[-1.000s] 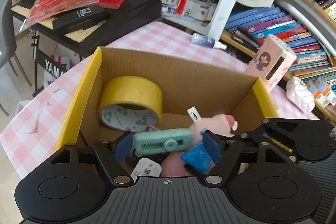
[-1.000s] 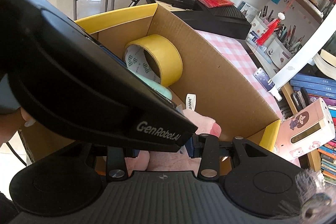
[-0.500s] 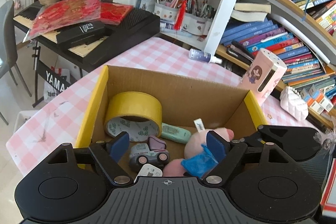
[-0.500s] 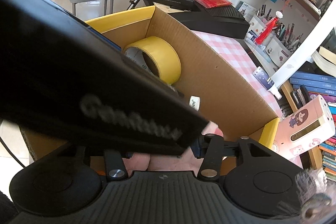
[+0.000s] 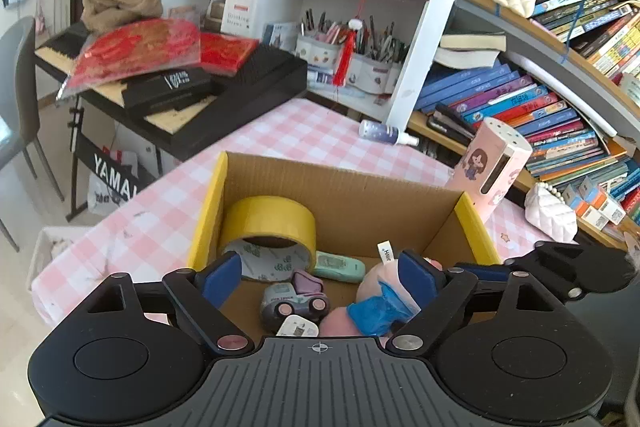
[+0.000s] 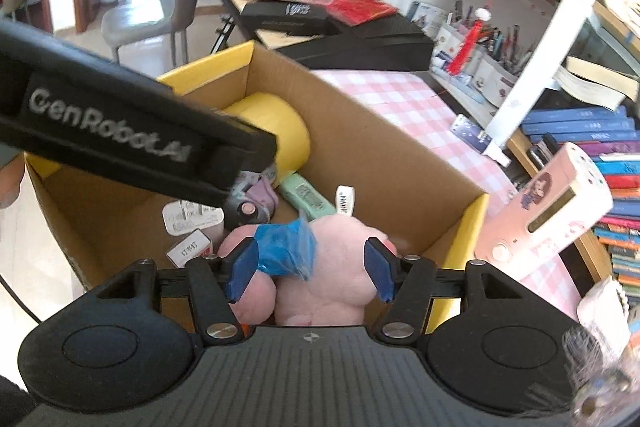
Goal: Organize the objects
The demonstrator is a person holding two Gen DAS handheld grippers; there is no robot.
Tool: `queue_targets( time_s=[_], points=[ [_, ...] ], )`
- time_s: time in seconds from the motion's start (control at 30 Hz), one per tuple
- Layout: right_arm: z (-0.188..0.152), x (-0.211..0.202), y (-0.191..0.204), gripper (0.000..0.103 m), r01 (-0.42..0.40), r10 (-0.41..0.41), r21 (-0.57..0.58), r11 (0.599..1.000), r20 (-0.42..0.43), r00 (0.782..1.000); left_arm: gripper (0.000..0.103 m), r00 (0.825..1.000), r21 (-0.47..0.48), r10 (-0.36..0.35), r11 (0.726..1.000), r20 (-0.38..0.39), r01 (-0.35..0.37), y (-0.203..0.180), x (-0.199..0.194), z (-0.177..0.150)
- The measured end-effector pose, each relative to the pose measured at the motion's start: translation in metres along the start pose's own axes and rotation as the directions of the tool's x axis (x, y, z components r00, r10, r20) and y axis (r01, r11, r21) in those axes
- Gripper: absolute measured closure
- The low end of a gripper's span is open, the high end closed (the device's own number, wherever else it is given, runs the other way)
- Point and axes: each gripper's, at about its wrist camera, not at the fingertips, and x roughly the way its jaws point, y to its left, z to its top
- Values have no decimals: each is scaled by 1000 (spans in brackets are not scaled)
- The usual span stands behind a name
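An open cardboard box [image 5: 340,183] with yellow flaps stands on the pink checked table. Inside lie a yellow tape roll [image 5: 272,223], a mint green clip-like item [image 5: 340,265], a small toy truck [image 5: 294,301], a white tag [image 5: 296,327] and a pink plush toy with a blue scarf [image 5: 380,307]. My left gripper [image 5: 320,279] is open and empty above the box. My right gripper [image 6: 310,269] is open above the pink plush [image 6: 336,267], not holding it. The box [image 6: 380,147], tape roll [image 6: 280,131] and mint item [image 6: 306,197] also show in the right wrist view.
A pink cartoon dispenser box [image 5: 496,167] stands right of the carton, a spray bottle [image 5: 384,133] lies behind it, and a white quilted pouch [image 5: 552,215] sits far right. Bookshelves, pen holders and a black keyboard [image 5: 224,83] line the back. The left gripper's body [image 6: 120,135] crosses the right view.
My left gripper let go of the mint green item, which now lies in the box, and has opened and risen up and back. The right gripper has pulled back a little.
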Motion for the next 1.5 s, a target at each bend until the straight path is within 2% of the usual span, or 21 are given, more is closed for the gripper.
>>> queue_targets(
  time_s=[0.13,0.37,0.67,0.9,1.07,1.3,1.5],
  points=[
    [0,-11,-9,43,14,-15,43,999,29,999,15,1000,14,-3,1000,23,2,0,-11,-2],
    [-12,-39,2,42,56,-63,109,993,60,996,14,998,34,-13,999,58,11,4,-32,-8],
    [-31,-77,9,41,148,-178,243,959,105,978,10,991,57,-8,998,130,0,10,-64,-21],
    [-54,-104,24,40,228,-280,365,903,96,955,9,989,79,-14,997,149,2,15,-88,-41],
    [-75,-121,42,35,295,-364,446,845,75,928,5,987,108,6,994,164,-24,16,-105,-61],
    [-103,-140,74,20,385,-475,540,748,31,880,3,985,141,50,987,167,-74,18,-127,-93],
    [-124,-152,102,7,442,-521,557,703,-20,853,2,983,150,82,983,165,-108,18,-142,-116]
  ],
)
